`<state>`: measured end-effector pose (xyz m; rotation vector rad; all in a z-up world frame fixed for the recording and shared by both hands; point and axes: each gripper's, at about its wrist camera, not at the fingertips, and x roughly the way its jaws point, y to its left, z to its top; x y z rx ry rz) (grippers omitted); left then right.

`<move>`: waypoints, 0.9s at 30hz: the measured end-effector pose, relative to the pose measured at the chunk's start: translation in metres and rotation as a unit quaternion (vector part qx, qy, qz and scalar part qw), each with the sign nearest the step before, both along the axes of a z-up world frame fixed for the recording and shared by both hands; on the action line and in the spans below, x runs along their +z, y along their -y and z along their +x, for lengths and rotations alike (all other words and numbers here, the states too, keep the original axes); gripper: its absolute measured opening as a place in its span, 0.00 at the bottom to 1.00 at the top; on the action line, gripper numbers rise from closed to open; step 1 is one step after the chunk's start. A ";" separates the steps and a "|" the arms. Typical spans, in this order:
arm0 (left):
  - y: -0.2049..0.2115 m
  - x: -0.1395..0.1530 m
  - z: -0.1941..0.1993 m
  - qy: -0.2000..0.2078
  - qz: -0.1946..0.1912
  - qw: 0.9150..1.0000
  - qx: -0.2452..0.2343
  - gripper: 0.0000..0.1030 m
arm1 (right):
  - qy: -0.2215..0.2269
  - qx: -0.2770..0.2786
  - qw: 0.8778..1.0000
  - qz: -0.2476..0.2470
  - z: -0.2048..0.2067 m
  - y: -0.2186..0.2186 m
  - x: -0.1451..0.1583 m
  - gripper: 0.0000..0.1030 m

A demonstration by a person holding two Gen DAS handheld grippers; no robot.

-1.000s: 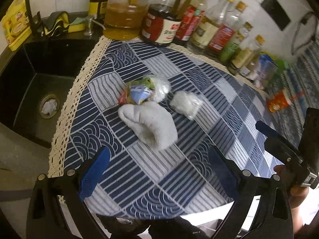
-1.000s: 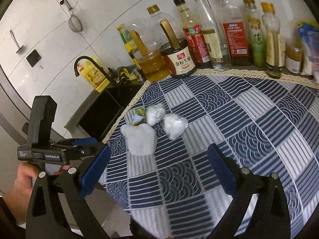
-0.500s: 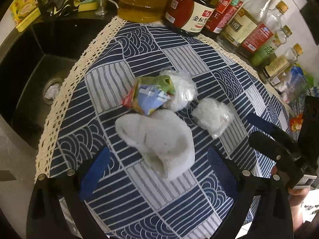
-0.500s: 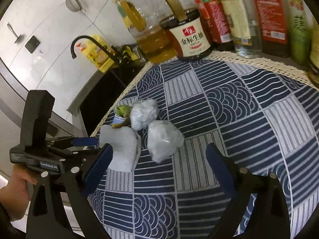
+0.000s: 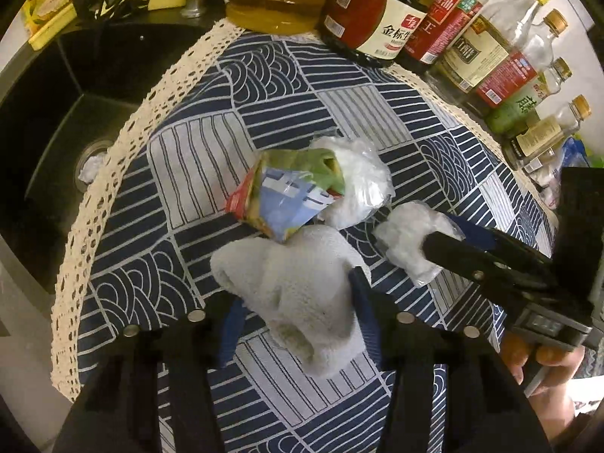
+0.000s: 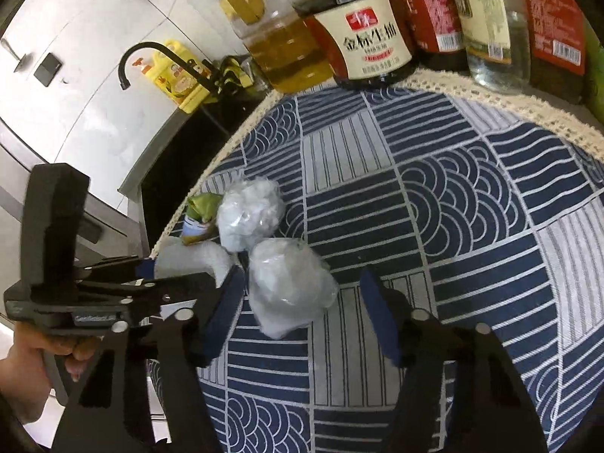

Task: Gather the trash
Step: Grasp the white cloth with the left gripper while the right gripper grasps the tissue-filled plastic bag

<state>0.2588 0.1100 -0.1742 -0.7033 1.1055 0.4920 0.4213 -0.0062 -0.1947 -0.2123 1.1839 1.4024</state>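
Both grippers lowered since before, left gripper [image 5: 298, 317] jaws closing around white cloth [image 5: 298, 290], right gripper [image 6: 305, 313] jaws closing around plastic wad [image 6: 290, 290]

Wrapper [image 5: 287, 196], bags on cloth [image 5: 196, 139]; sink [image 5: 56, 120] left; bottles [image 5: 464, 37] behind.

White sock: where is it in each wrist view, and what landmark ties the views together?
Left wrist: white sock centre, between the left gripper fingers.
Right wrist: sock far left, mostly hidden behind the left gripper.
Shared landmark: soy sauce bottle at the cloth's far edge.
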 end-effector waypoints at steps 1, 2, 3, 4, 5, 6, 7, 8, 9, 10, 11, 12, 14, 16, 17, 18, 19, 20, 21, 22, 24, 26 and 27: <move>0.000 0.000 0.000 0.001 -0.002 1.000 0.001 0.43 | 0.003 0.003 1.000 -0.001 -0.001 -0.001 0.000 0.57; -0.001 0.000 0.000 0.003 -0.003 1.000 0.002 0.42 | 0.006 0.008 1.000 -0.001 -0.002 -0.001 0.001 0.56; -0.001 0.000 0.000 0.004 -0.004 1.000 0.000 0.39 | 0.008 0.012 1.000 0.000 -0.004 -0.002 0.001 0.53; 0.000 0.001 0.000 0.006 -0.003 1.000 -0.002 0.37 | 0.008 0.013 1.000 0.001 -0.005 -0.002 0.002 0.49; 0.001 0.002 0.000 0.007 -0.002 1.000 -0.003 0.36 | 0.008 0.016 1.000 0.002 -0.006 -0.002 0.003 0.46; 0.001 0.002 0.000 0.007 -0.002 1.000 -0.005 0.35 | 0.013 0.016 1.000 0.002 -0.007 -0.002 0.004 0.46; 0.002 0.003 -0.001 0.007 -0.001 1.000 -0.006 0.34 | 0.016 0.015 1.000 0.002 -0.008 -0.002 0.004 0.46; 0.002 0.004 -0.001 0.008 -0.001 1.000 -0.007 0.33 | 0.016 0.014 1.000 0.003 -0.009 -0.002 0.005 0.45; 0.003 0.005 -0.002 0.008 -0.001 1.000 -0.009 0.32 | 0.016 0.014 1.000 0.003 -0.009 -0.001 0.005 0.45; 0.003 0.006 -0.003 0.008 -0.001 1.000 -0.009 0.31 | 0.017 0.012 1.000 0.003 -0.010 0.000 0.006 0.45; 0.003 0.007 -0.004 0.008 -0.002 1.000 -0.009 0.31 | 0.017 0.010 1.000 0.004 -0.010 0.001 0.007 0.45; 0.004 0.008 -0.005 0.007 0.000 1.000 -0.010 0.30 | 0.018 0.008 1.000 0.007 -0.010 0.003 0.009 0.45; 0.005 0.009 -0.008 0.008 0.001 1.000 -0.011 0.30 | 0.021 0.004 1.000 0.010 -0.010 0.006 0.014 0.45; 0.005 0.011 -0.012 0.009 0.000 1.000 -0.011 0.29 | 0.022 0.000 1.000 0.013 -0.010 0.008 0.018 0.44; 0.006 0.012 -0.013 0.010 0.001 1.000 -0.011 0.28 | 0.022 0.000 1.000 0.014 -0.010 0.010 0.020 0.44; 0.007 0.013 -0.015 0.011 0.001 1.000 -0.011 0.28 | 0.023 0.000 1.000 0.015 -0.011 0.010 0.021 0.44; 0.008 0.014 -0.017 0.012 0.000 1.000 -0.012 0.28 | 0.025 0.000 1.000 0.015 -0.012 0.011 0.023 0.44; 0.009 0.015 -0.019 0.014 0.002 1.000 -0.014 0.28 | 0.027 0.001 1.000 0.015 -0.013 0.012 0.025 0.44; 0.010 0.016 -0.021 0.014 0.002 1.000 -0.015 0.27 | 0.029 0.002 0.999 0.015 -0.015 0.012 0.027 0.44; 0.010 0.016 -0.022 0.015 0.001 1.000 -0.014 0.27 | 0.030 0.002 0.999 0.015 -0.015 0.013 0.028 0.44; 0.010 0.017 -0.027 0.016 0.001 1.000 -0.015 0.27 | 0.031 -0.003 0.999 0.016 -0.016 0.015 0.032 0.44; 0.010 0.019 -0.030 0.018 0.001 1.000 -0.014 0.27 | 0.032 -0.006 0.999 0.017 -0.017 0.017 0.035 0.44; 0.010 0.020 -0.032 0.020 0.001 1.000 -0.014 0.27 | 0.032 -0.009 0.999 0.018 -0.017 0.019 0.036 0.44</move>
